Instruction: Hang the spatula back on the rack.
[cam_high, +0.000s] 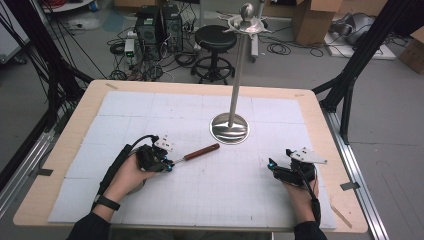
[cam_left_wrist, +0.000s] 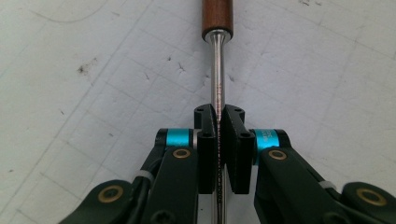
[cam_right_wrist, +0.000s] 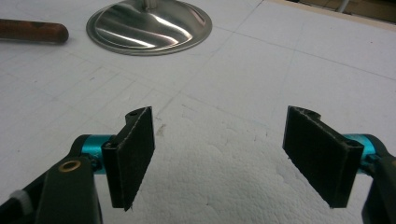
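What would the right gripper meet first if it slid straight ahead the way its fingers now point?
Probably nothing at once: the right gripper is open over bare white mat. The stand's steel base lies ahead but left of that line; depth is unclear.

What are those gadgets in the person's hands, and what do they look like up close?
They are hand-held two-jaw grippers. The left gripper and the right gripper are black, with flat black jaws, turquoise cylinders, brass-coloured rivets and a black trailing cable. A pale plate tops each. The person wears dark sleeves and a black wristband on the left wrist.
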